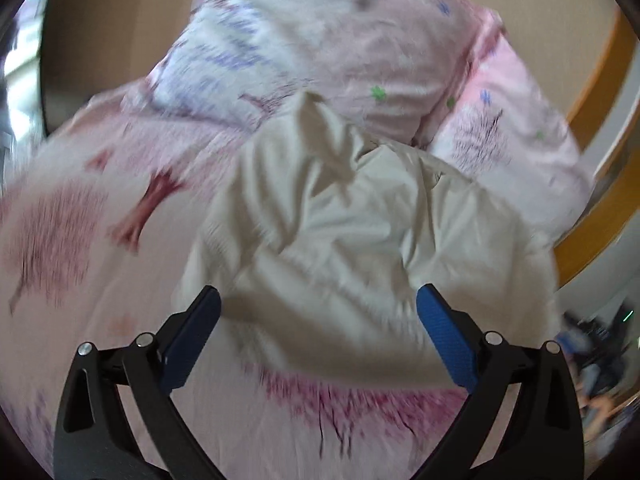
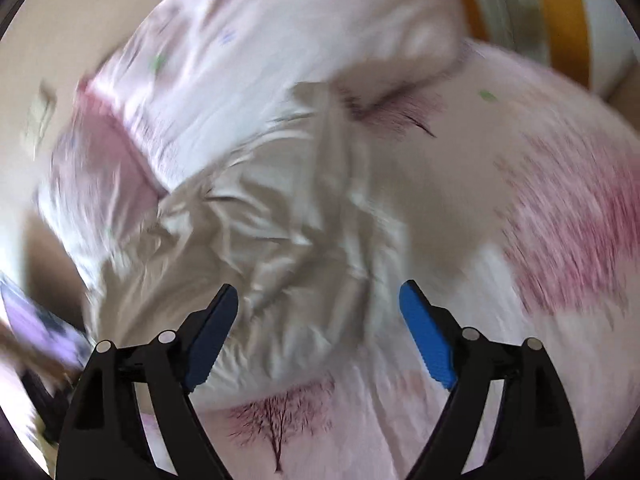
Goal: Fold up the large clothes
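I am looking down on a bed covered in pink bedding [image 1: 80, 216] printed with red trees, with a matching pillow [image 1: 404, 40] near a plain beige wall [image 1: 100, 32]. An orange wooden frame [image 1: 596, 76] curves along one side, and soft daylight falls across everything. Dark clutter [image 1: 600, 344] beyond the bed edge is too blurred to identify.

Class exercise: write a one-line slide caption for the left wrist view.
Open left gripper above a crumpled cream garment lying on a pink tree-print bedspread.
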{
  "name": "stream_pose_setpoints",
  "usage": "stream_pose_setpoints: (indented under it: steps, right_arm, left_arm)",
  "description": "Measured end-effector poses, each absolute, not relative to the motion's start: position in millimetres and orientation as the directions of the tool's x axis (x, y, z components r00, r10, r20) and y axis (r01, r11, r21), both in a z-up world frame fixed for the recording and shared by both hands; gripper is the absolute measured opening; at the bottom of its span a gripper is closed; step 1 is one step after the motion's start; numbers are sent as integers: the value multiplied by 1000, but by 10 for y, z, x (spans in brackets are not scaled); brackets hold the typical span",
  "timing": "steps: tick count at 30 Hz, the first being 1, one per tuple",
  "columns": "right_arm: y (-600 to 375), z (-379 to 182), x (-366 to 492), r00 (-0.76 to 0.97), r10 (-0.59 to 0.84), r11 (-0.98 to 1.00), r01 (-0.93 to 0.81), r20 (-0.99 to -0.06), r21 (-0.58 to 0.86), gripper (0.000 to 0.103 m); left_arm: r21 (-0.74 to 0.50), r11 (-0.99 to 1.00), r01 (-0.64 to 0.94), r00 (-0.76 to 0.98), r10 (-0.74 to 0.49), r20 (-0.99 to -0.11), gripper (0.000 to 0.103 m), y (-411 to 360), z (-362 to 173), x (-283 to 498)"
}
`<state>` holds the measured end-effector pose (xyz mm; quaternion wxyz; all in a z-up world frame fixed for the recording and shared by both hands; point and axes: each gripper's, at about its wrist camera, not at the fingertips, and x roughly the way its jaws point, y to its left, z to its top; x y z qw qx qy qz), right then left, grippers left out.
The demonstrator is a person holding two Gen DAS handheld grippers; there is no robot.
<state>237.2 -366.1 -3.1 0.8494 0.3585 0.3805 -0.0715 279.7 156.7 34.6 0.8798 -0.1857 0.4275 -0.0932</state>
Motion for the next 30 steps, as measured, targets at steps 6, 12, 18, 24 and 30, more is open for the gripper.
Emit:
stream_pose_setpoints:
  steps: [6,12,18,24,30]
  right_arm:
    - [-3964,-472,2283,672,291,524,484,-681,701,84]
    - [-4126,-657,2391,717,350,400,468,-603,788,84]
    - [-4156,-687,2505,732,351,380,458,-584,803,60]
    - [-4111,-664,2526,765,353,398,399,-539,826,27]
    - [-3958,-352,2436,791,353,464,315,-499,828,22]
  left_arm:
    - [-578,810,-99,532,-447,-719,98,1860,82,2553]
    - [-656,737,-161,535,-493,-686,97,1832,-130,2681]
    - [-685,692,-229,566,-477,-672,78,1926,-227,2911]
    - [-740,627,-242,598,-505,-623,38,2022,-344,3023]
    - [-753,638,-159,658,-500,-563,21,2145,-76,2937]
